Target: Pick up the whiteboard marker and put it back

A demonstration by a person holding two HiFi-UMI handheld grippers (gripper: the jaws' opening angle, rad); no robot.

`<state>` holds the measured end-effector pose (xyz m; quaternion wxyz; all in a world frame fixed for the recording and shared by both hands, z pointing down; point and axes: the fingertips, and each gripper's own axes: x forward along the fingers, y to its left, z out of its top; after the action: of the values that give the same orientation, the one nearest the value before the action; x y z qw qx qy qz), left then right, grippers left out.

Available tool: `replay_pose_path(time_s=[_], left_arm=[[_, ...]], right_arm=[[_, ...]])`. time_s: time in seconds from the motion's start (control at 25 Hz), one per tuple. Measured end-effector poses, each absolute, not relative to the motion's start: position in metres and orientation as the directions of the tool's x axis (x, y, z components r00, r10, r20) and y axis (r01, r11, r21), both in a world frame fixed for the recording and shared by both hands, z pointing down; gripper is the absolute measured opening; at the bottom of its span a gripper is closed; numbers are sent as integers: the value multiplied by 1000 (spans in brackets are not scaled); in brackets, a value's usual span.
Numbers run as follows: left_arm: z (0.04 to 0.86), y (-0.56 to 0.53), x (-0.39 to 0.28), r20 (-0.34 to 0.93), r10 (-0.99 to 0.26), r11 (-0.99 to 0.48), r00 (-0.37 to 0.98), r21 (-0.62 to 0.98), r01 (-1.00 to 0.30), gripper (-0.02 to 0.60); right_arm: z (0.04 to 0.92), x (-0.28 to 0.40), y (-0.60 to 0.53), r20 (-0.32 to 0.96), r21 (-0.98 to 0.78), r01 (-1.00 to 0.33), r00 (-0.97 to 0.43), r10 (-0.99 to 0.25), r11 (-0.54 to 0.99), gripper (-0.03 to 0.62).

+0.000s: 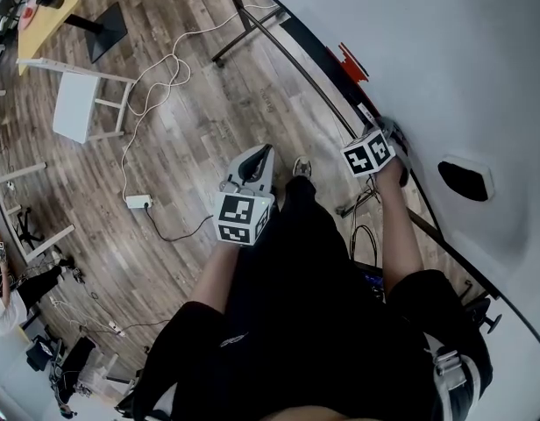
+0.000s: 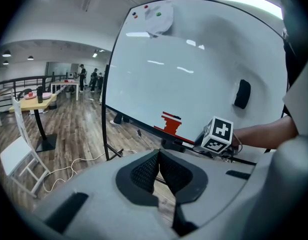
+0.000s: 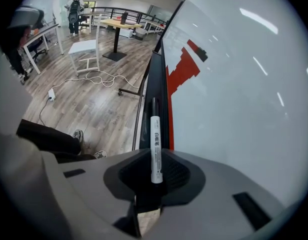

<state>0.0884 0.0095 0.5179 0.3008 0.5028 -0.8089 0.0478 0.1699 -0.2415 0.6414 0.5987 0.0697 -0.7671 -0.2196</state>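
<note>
Marker (image 3: 155, 149) clamped in right gripper (image 3: 155, 176) fingers, centre of right gripper view, lined along whiteboard tray (image 3: 153, 84). Pickup looks done; putting back remains. Left gripper (image 2: 158, 171) fingers together, empty.

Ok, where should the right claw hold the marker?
Grip the marker on its white barrel near the tail, pads squeezing its narrow sides, coming in lengthwise from the tail end. It is slim and lies along the ledge, black cap pointing away; the right claw looks closed there.
</note>
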Motion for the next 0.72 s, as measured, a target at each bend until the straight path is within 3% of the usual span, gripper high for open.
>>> replay_pose_path(time_s=[0.36, 0.72], left_arm=[[517, 2, 93, 535, -793, 468, -292, 227, -854, 8], [504, 0, 88, 491, -822, 440, -289, 225, -869, 8]], right_arm=[[638, 168, -239, 867, 435, 156, -337, -366, 887, 57], [571, 143, -214, 717, 421, 26, -622, -315, 907, 57]])
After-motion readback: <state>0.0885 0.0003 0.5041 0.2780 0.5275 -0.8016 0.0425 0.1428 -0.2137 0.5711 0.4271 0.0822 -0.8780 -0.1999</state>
